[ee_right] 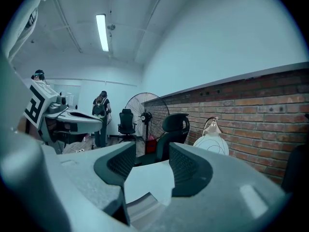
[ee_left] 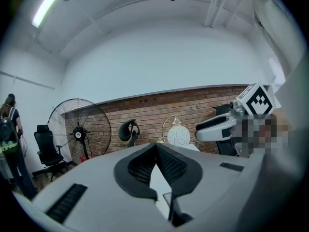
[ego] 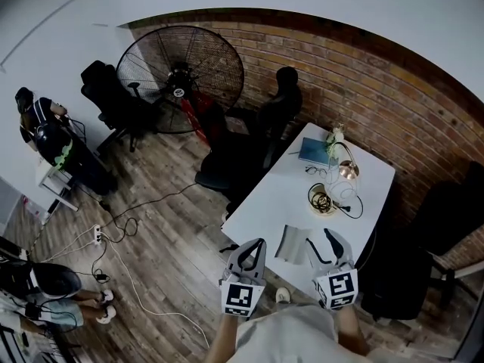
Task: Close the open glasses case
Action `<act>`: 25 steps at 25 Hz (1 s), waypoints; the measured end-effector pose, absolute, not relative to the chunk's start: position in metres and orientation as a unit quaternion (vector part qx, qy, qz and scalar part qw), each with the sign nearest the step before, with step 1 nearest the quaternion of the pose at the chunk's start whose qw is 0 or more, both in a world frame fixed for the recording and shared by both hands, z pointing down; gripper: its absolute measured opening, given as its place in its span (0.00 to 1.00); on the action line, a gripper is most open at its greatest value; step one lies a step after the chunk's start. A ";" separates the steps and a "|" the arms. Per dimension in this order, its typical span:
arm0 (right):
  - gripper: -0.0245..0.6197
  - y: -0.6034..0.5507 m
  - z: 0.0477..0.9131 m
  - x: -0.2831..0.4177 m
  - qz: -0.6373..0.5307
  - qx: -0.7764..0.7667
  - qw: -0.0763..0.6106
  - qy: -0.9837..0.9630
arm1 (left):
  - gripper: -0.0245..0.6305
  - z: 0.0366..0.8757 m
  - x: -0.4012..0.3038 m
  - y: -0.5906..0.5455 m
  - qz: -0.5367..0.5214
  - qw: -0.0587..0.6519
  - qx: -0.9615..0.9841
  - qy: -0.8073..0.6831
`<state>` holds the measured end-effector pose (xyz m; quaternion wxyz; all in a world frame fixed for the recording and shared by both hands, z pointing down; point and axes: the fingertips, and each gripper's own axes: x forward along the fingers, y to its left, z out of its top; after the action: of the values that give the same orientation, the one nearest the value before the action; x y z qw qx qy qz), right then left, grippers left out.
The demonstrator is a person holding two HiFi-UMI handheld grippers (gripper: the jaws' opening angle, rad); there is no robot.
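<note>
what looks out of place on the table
Nothing is spilled or broken. The only odd bit: the glasses case lies open at the near edge of the table, while the glasses sit loose farther back, beside the lamp.

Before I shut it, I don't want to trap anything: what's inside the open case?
The case looks empty: only its grey lining shows. The glasses lie apart, farther up the table. Anything small inside cannot be made out.
</note>
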<state>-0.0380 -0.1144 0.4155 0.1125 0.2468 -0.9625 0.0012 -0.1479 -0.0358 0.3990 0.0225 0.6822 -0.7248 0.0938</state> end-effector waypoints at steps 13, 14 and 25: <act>0.38 -0.171 0.434 -0.031 0.035 0.264 0.120 -0.956 | 0.05 0.412 -0.146 -0.092 0.111 0.043 0.695 -0.709; 0.38 -0.172 0.436 -0.030 0.038 0.265 0.121 -0.956 | 0.05 0.413 -0.145 -0.094 0.112 0.045 0.696 -0.708; 0.38 -0.178 0.457 -0.017 0.059 0.297 0.137 -0.943 | 0.05 0.432 -0.140 -0.108 0.108 0.066 0.723 -0.680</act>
<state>-0.0171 -0.1783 0.4567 0.1365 0.2968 -0.9433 0.0593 -0.1399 -0.1081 0.4320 0.0662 0.7225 -0.6796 0.1081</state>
